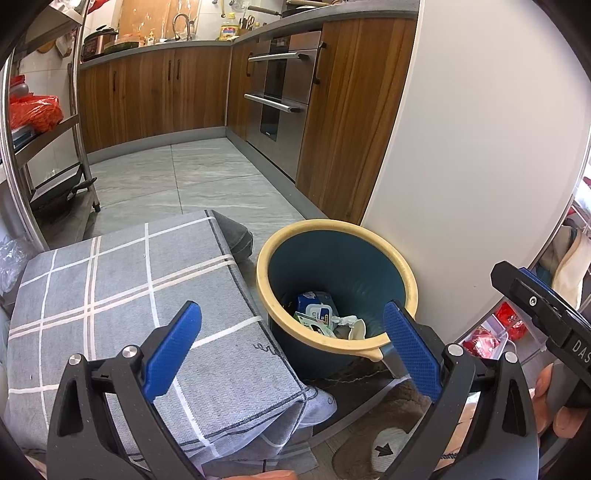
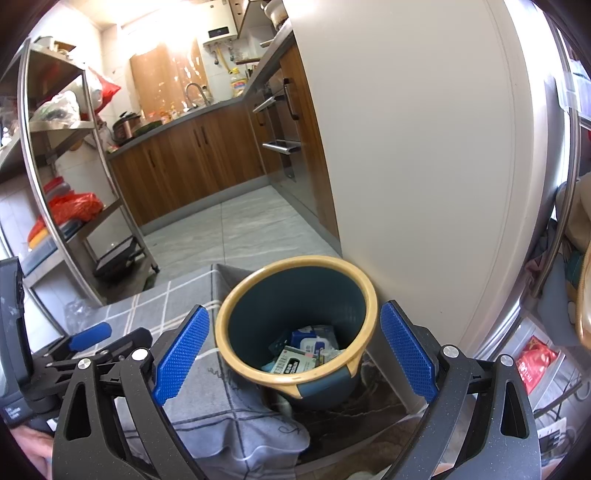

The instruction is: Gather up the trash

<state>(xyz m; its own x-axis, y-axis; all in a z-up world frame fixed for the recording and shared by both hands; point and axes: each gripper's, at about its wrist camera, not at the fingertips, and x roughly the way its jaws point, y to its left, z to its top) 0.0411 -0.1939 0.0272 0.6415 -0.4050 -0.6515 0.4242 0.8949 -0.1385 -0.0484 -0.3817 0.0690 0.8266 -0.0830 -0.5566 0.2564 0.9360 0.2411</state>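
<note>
Yellow-rimmed bin (image 2: 295, 328) sits between wide, empty right tongs (image 2: 294, 349); left tongs (image 1: 291, 350) also wide: keep centred over it, probably.

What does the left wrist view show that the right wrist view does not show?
Only the left wrist view shows a brown slipper on the floor below the trash bin, and crumpled white paper inside the bin. Only the right wrist view shows a white water heater high on the far wall, and a red packet in a clear box at the right. Both views show the blue trash bin with a yellow rim, the wipes pack inside it, the grey checked cloth, and both tongs open and empty.
</note>
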